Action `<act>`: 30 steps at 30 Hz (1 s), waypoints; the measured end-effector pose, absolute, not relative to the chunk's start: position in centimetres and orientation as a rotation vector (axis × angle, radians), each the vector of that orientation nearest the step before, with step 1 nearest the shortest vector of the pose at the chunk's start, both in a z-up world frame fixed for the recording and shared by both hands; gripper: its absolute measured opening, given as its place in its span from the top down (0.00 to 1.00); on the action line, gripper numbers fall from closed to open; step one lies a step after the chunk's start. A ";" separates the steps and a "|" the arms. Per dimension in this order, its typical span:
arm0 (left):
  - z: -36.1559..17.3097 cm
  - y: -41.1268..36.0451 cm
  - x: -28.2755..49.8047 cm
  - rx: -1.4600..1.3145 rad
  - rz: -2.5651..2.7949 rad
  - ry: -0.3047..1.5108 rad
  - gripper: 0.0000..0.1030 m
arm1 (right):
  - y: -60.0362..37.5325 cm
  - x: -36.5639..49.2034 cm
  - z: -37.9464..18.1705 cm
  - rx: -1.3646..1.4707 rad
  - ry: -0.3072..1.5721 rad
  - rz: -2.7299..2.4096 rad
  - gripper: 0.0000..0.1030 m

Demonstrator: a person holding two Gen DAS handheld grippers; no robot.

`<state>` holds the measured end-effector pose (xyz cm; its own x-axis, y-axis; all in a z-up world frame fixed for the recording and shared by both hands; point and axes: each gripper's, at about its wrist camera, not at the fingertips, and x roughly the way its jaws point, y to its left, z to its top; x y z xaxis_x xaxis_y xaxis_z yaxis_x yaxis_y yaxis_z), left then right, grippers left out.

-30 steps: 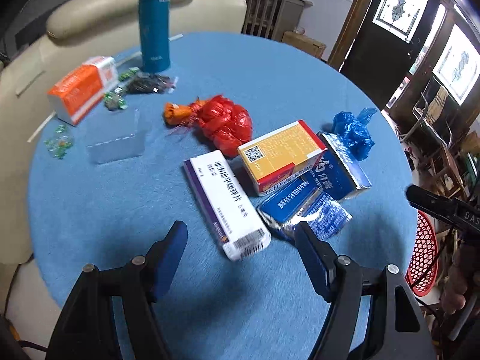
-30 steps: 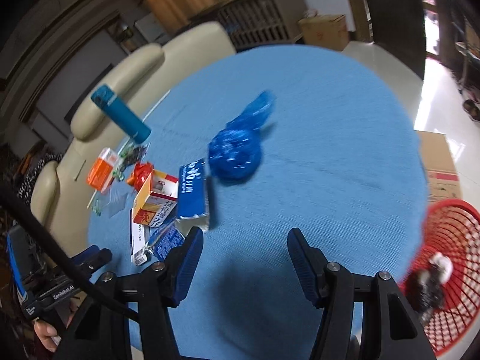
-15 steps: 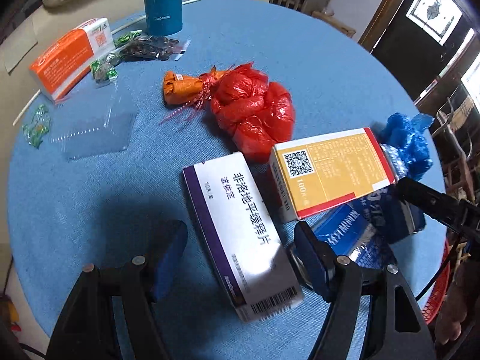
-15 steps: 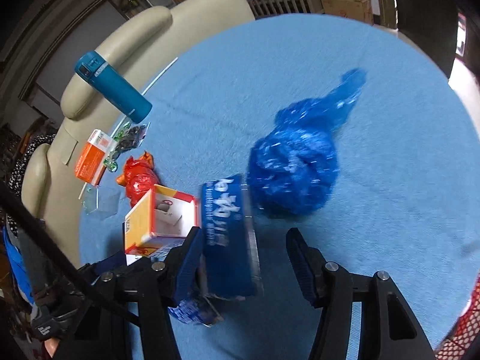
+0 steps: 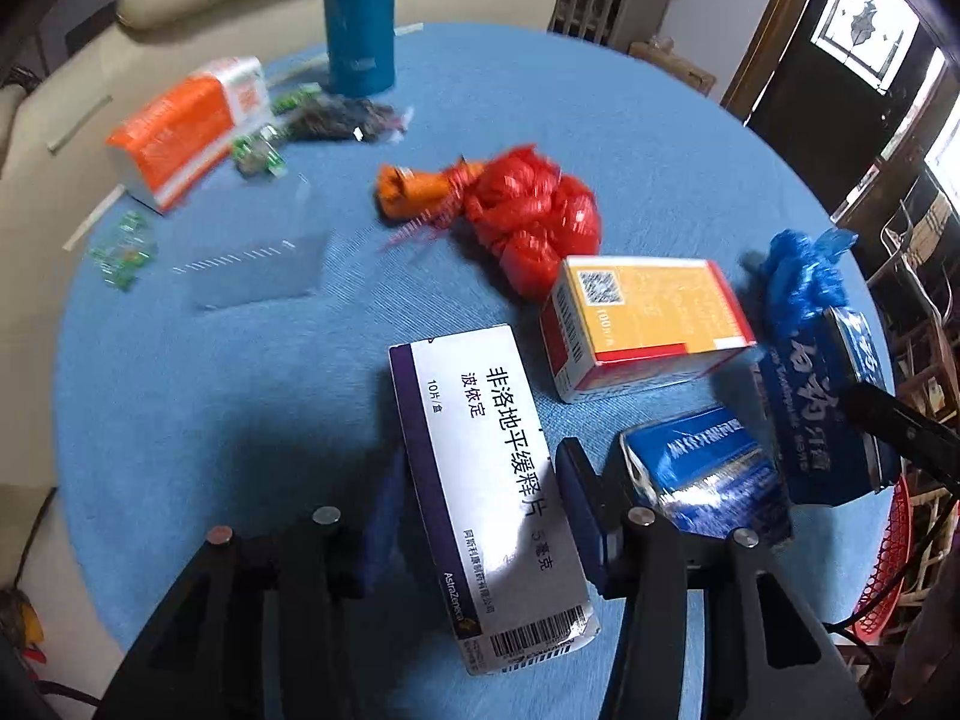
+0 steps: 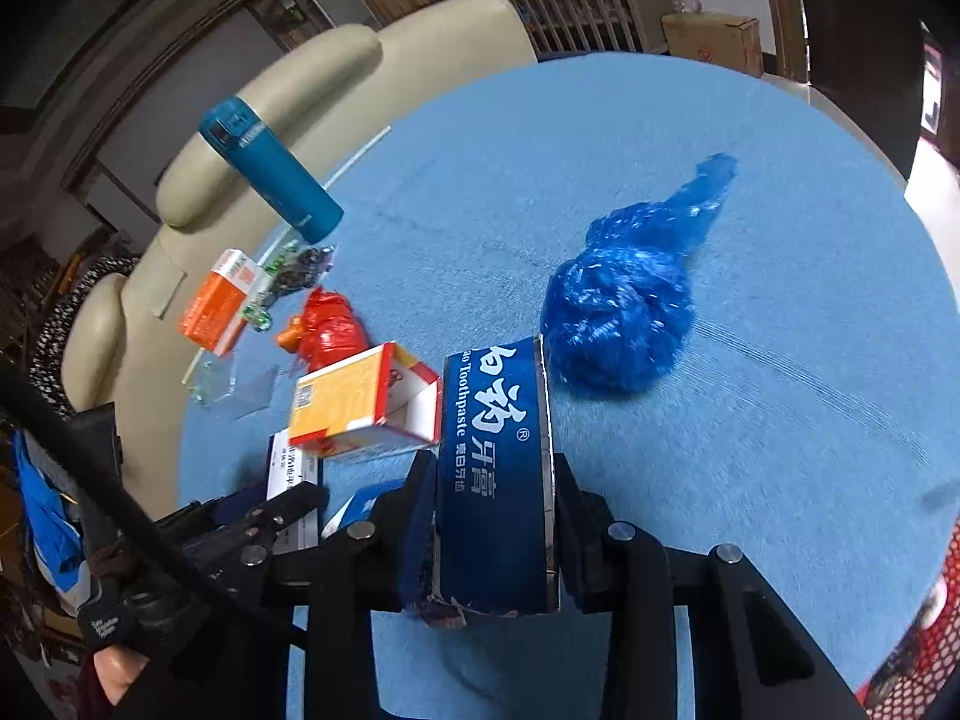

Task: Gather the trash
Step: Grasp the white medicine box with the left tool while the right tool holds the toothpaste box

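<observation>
On the round blue table (image 5: 198,396) lies a white medicine box (image 5: 480,450) with a purple stripe. My left gripper (image 5: 480,516) is closing on it, pads touching both long sides. My right gripper (image 6: 495,510) is closing on a dark blue toothpaste box (image 6: 492,456), pads against its two sides. That toothpaste box (image 5: 822,414) also shows at the right of the left wrist view. A crumpled blue plastic bag (image 6: 618,324) lies just beyond it. A yellow and red carton (image 5: 648,318) and a blue foil pack (image 5: 708,474) lie between the two grippers.
A red plastic bag (image 5: 534,222) with an orange wad lies mid-table. Farther back are an orange box (image 5: 186,126), a clear plastic tray (image 5: 252,258), small wrappers and a teal bottle (image 5: 360,18). A red mesh basket (image 6: 924,630) stands off the table's right edge. Cream chairs stand behind.
Both grippers moved forward and down over the table. The left now straddles the white box with narrower jaws; the right has narrowed onto the toothpaste box.
</observation>
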<state>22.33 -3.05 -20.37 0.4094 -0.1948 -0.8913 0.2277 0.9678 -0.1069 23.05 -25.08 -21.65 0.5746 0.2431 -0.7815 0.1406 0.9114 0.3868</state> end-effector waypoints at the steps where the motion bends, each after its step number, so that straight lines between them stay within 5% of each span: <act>1: -19.5 -2.8 21.7 0.037 -0.264 1.096 0.50 | -25.1 22.3 -21.2 0.439 0.953 0.061 0.62; 16: -8.0 -5.5 13.5 0.146 -0.375 0.749 0.49 | -25.7 13.5 -14.7 0.493 0.777 0.057 0.62; 30: -4.3 -7.8 9.0 0.204 -0.424 0.619 0.49 | -27.9 7.6 -10.5 0.519 0.627 0.022 0.62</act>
<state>9.03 -7.84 -4.35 0.7327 -0.3222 -0.5995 0.4423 0.8949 0.0596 7.63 -27.86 -10.52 0.8137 0.1733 -0.5548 0.1348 0.8723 0.4701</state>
